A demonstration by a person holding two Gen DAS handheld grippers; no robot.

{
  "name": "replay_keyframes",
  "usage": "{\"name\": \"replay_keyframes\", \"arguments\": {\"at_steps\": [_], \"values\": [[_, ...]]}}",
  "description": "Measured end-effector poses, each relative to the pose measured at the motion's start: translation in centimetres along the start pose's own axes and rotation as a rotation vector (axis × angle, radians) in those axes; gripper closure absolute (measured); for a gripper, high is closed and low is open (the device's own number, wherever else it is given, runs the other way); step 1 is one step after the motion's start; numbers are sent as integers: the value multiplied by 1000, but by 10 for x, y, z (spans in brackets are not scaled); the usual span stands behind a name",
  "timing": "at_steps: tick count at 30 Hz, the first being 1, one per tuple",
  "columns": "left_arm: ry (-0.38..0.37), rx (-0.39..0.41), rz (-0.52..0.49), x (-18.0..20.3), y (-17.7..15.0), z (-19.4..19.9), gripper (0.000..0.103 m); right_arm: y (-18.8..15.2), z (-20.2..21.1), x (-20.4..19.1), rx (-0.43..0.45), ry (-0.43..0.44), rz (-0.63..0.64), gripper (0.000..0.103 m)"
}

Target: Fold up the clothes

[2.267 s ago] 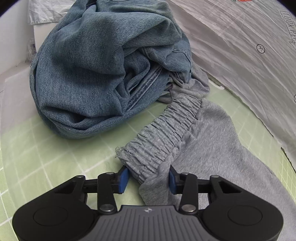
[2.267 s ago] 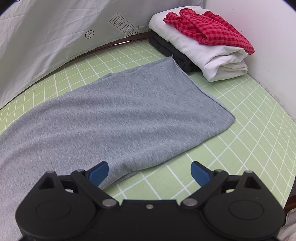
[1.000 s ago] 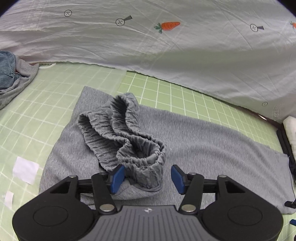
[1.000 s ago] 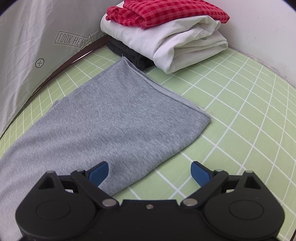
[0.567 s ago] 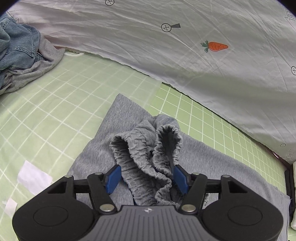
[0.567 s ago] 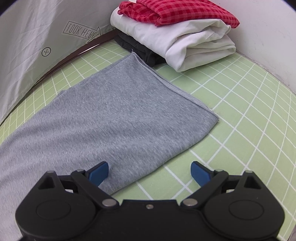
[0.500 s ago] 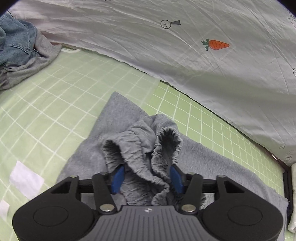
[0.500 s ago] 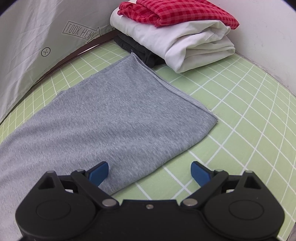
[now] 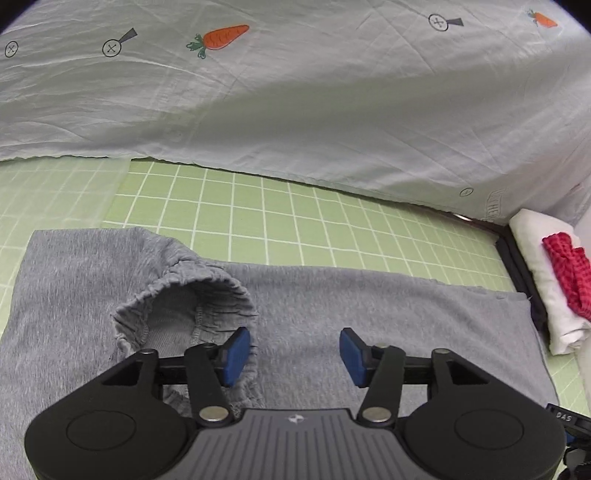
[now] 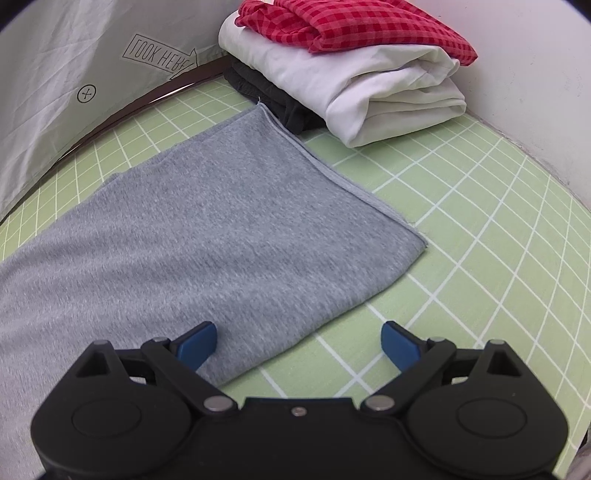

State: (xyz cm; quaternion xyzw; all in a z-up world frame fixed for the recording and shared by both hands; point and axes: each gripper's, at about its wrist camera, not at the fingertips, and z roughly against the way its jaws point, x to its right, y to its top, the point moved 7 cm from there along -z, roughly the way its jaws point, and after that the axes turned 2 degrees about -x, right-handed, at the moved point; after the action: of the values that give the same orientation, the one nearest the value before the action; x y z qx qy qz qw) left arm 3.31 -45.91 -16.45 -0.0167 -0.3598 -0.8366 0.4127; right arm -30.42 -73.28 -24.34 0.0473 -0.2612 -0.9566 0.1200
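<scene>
Grey sweatpants (image 9: 369, 306) lie along the green grid mat (image 9: 295, 229), partly folded, with the elastic waistband (image 9: 184, 314) doubled over onto the legs.

Left gripper (image 9: 291, 354): jaws spread, empty, poised over the fabric just beside the bunched waistband. Right gripper (image 10: 299, 341): jaws spread, empty, straddling the near edge of the leg end (image 10: 258, 221), which lies flat with its hem close to the finished stack. Done, by judgement: garment laid out lengthwise, first fold from the waist end made. Remaining: flatten the rumpled waistband, fold the leg end inward, move the bundle to the stack. That stack holds a red checked cloth (image 10: 369, 26), a white folded garment (image 10: 369, 92) and a dark garment (image 10: 266, 96).
</scene>
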Motion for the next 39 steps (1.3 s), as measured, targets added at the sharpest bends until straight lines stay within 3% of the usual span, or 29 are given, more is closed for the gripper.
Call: {"name": "replay_keyframes", "arguments": {"at_steps": [7,10,14,18,23,29,33,36,39], "values": [[15,120,163,-41,17,66,42,2,-6,9,-3,10,-49,5],[128,145,227,-73,17,82,43,3,-8,12,8,11,-55,3],[313,99,243,-109,5,83,43,5,-10,15,26,13,-56,1],[396,24,222,-130,-5,69,43,10,-14,22,47,3,-55,0],[372,-25,131,-110,0,38,43,20,-20,33,60,-11,-73,0],[352,-109,-72,-62,-2,-10,42,34,-29,47,84,-27,-90,0],[380,-101,-54,-60,-5,-14,35,48,-38,46,106,-19,-60,0],[365,-122,13,-72,-7,-12,21,60,-46,44,124,-8,-30,0],[352,-135,60,-79,-10,-12,16,72,-54,40,143,8,14,0]]}}
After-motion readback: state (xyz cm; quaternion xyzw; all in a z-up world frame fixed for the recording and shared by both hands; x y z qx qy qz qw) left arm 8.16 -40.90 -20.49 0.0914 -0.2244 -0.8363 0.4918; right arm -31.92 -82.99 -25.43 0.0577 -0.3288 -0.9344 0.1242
